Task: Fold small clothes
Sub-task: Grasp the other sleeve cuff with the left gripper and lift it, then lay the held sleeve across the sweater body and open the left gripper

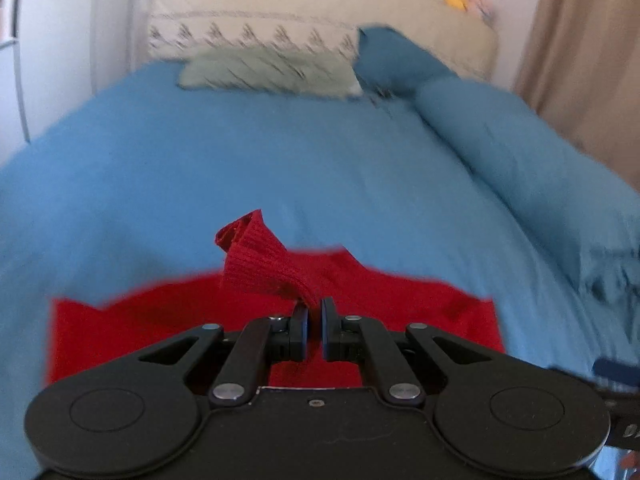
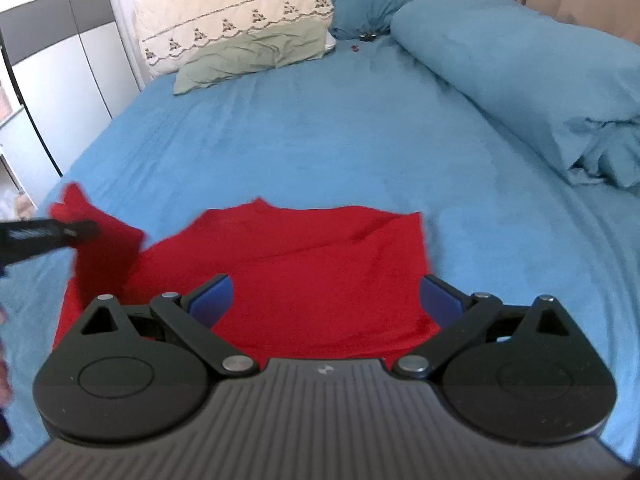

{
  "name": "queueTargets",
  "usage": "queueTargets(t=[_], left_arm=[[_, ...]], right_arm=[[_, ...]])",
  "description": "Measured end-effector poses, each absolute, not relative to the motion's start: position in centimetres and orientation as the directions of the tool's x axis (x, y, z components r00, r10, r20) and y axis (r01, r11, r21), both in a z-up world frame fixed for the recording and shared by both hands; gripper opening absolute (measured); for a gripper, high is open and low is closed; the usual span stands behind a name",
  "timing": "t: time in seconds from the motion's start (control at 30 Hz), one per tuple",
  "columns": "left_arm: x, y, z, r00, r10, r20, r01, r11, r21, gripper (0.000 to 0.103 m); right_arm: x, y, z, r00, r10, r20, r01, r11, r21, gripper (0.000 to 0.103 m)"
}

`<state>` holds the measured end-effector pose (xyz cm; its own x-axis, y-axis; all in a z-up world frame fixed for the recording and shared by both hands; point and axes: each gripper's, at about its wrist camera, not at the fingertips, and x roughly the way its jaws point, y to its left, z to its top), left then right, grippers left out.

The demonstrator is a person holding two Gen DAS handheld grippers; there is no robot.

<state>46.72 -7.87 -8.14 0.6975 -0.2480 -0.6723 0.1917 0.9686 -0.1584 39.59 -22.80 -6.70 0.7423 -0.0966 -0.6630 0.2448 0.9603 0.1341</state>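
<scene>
Pinching the ribbed cuff of the red garment (image 1: 260, 264) in my left claw (image 1: 314, 320), I have that claw clenched tight on the knit, the sleeve end standing up out of the jaws while the body of the garment spreads flat on the blue bed (image 1: 280, 168) beneath and ahead of it. From my right-hand view the same left claw (image 2: 86, 230) shows at the far left edge, lifted with the sleeve draped from it, out to the left of the garment's main panel. The red garment (image 2: 312, 264) lies with its long axis running across in front of me, left to right, its far edge roughly parallel to the headboard end where the green pillow (image 2: 252, 58) rests. My right claw (image 2: 326, 300) hangs released, jaws wide, over the near edge of the panel and holding nothing; I cannot tell whether its blue pads brush the cloth. What the next move turns on, as I judge it, is that the sleeve sits left of the body, so my left hand is the nearer one to carry it rightward across the panel, with the right free to pin the cloth. Off to the right the rolled blue duvet (image 2: 520, 64) lies well apart.
</scene>
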Motion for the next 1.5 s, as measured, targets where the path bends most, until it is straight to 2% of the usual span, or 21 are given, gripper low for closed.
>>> queueTargets(t=[0.27,0.43,0.5,0.53,0.57,0.63,0.73,0.83,1.07,1.2,1.43,1.5], left_arm=[[48.3,-14.3,-16.4,0.606,-0.212,-0.767,0.194,0.974,-0.115,0.006],[48.4,-14.4,-17.8,0.594,-0.206,-0.778,0.177,0.976,-0.123,0.009],[48.1,-13.9,-17.4,0.587,-0.224,-0.778,0.175,0.973,-0.148,0.026],[47.4,-13.9,-17.0,0.587,-0.235,-0.774,0.173,0.971,-0.164,0.044],[47.1,-13.6,-16.4,0.596,-0.240,-0.766,0.169,0.970,-0.173,0.058],[46.6,-12.7,-14.7,0.625,-0.224,-0.748,0.158,0.974,-0.160,0.065],[45.8,-10.2,-12.5,0.648,-0.184,-0.739,0.129,0.983,-0.132,0.066],[45.3,-7.1,-10.9,0.665,-0.123,-0.736,0.083,0.992,-0.091,0.072],[44.8,-1.3,-11.4,0.641,-0.062,-0.765,0.023,0.998,-0.061,0.072],[44.6,0.1,-12.3,0.638,-0.043,-0.768,0.026,0.999,-0.034,0.072],[44.6,2.3,-13.9,0.624,-0.024,-0.781,0.004,1.000,-0.027,0.072],[44.0,3.4,-14.1,0.624,-0.010,-0.781,-0.029,0.999,-0.036,0.072]], right_arm=[[40.0,-28.6,-10.4,0.724,-0.077,-0.686,0.236,0.961,0.142,0.103],[40.4,-29.7,-11.9,0.721,-0.030,-0.692,0.188,0.970,0.154,0.103],[40.5,-29.9,-12.0,0.719,-0.015,-0.695,0.177,0.971,0.163,0.103],[40.6,-29.9,-12.1,0.717,-0.002,-0.698,0.171,0.970,0.174,0.103],[40.7,-29.9,-12.1,0.716,0.009,-0.698,0.168,0.968,0.185,0.103],[40.8,-29.7,-11.8,0.715,0.021,-0.698,0.166,0.966,0.199,0.103],[41.2,-29.0,-11.2,0.711,0.034,-0.703,0.164,0.963,0.212,0.103],[41.9,-27.8,-10.5,0.696,0.066,-0.715,0.149,0.961,0.234,0.103],[44.9,-23.6,-12.4,0.619,0.178,-0.765,0.159,0.925,0.344,0.102],[46.5,-22.3,-15.0,0.595,0.166,-0.787,0.253,0.890,0.379,0.080],[48.4,-21.2,-17.3,0.578,0.128,-0.806,0.302,0.884,0.357,0.063],[48.9,-20.9,-17.3,0.579,0.112,-0.808,0.294,0.895,0.335,0.047]])
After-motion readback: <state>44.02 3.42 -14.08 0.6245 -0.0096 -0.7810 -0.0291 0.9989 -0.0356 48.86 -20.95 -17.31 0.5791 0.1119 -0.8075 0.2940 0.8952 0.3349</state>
